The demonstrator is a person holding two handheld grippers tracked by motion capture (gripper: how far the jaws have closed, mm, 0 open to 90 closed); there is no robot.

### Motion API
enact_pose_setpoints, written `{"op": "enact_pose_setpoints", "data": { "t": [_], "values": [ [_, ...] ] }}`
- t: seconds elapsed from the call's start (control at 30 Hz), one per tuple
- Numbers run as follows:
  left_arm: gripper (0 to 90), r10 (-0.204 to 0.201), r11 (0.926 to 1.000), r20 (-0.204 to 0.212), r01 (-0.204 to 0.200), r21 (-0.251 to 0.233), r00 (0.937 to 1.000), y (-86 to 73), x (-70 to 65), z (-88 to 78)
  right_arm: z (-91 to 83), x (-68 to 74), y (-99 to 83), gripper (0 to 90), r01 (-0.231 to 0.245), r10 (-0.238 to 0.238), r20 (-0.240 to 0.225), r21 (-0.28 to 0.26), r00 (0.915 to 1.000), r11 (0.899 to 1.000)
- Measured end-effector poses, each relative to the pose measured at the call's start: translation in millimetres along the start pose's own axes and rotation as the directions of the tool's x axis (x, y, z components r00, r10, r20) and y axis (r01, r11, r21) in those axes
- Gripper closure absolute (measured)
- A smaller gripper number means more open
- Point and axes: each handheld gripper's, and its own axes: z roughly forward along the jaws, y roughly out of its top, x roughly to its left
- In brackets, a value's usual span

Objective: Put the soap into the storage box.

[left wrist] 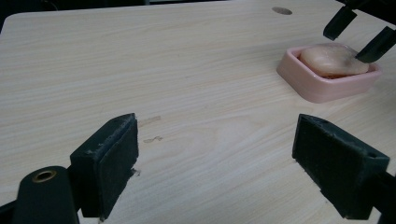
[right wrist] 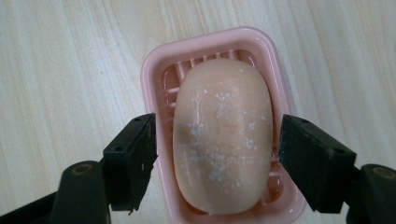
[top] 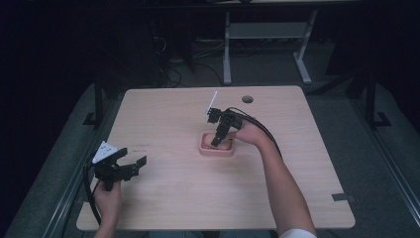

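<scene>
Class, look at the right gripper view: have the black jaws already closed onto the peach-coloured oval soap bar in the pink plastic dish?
No. The right gripper stands open, a gap showing on each side of the peach-coloured oval soap bar in the pink plastic dish.

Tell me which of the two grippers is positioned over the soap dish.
The right gripper, its open jaws straddling the soap in the pink dish. The left gripper hangs open, away near the table's left edge.

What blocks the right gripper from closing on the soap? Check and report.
Nothing visible does. The right gripper is open, its jaws straddling the soap bar in the pink soap dish. The dish's side walls lie close beside the bar, near where the jaws would come in.
</scene>
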Motion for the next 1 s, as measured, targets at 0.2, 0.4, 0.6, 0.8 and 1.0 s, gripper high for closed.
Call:
{"op": "enact_pose_setpoints", "data": {
  "t": [0.2, 0.4, 0.6, 0.8, 1.0],
  "values": [
    [14.2, 0.009, 0.9999, -0.001, -0.009, 0.008, 1.0, 0.2, -1.3, 0.8, -5.3, -1.7, -7.6, 26.8, -0.016, 0.016, 0.004, -0.011, 0.9999, 1.0],
    [14.2, 0.003, 1.0, 0.004, -0.003, 0.002, 1.0, -0.2, -1.3, -0.3, -9.4, -1.3, -13.4, 26.1, -0.032, 0.032, 0.007, -0.019, 0.9995, 0.999],
    [14.2, 0.006, 1.0, 0.004, -0.006, 0.002, 1.0, 0.0, -1.1, -1.3, -13.0, 0.0, -16.5, 26.1, -0.039, 0.04, 0.011, -0.028, 0.9992, 0.999],
    [14.2, 0.014, 0.9999, 0.004, -0.014, 0.003, 0.9999, -0.2, -1.6, -1.7, -14.7, 0.5, -21.0, 26.1, -0.044, 0.044, 0.013, -0.027, 0.999, 0.999],
    [14.2, 0.007, 1.0, 0.004, -0.007, 0.004, 1.0, -0.3, -0.7, -1.4, -19.6, 0.3, -23.6, 26.0, -0.049, 0.05, 0.018, -0.047, 0.9986, 0.998]
  ]
}}
